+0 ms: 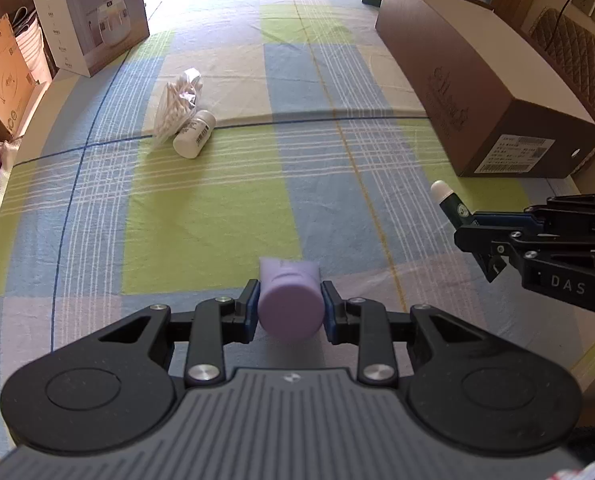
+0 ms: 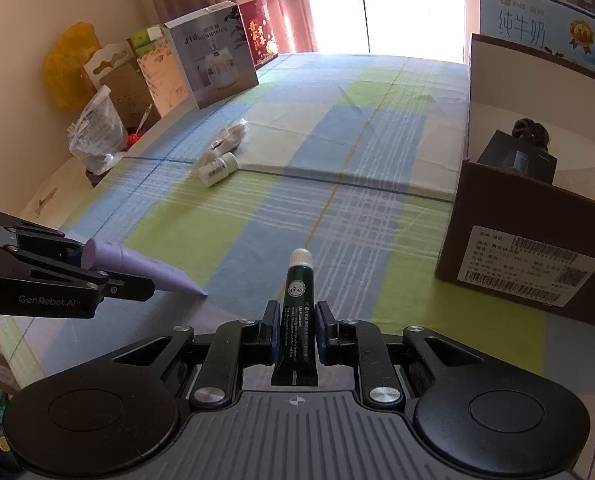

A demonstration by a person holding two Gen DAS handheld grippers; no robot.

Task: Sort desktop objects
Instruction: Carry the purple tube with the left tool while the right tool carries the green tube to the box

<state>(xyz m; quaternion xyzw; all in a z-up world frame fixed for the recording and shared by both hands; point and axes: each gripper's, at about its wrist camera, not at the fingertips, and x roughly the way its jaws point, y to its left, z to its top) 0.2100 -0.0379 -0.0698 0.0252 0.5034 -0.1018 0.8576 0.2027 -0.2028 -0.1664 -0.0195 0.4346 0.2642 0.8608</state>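
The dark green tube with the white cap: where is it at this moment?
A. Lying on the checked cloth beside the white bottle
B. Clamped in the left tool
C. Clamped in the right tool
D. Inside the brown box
C: the right tool has its pads closed on the dark green tube, while the left tool grips the purple tube.

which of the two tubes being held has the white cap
The dark green tube in the right gripper, its white cap pointing away from the fingers. The other tube, in the left gripper, is the lilac tube, cap and body alike.
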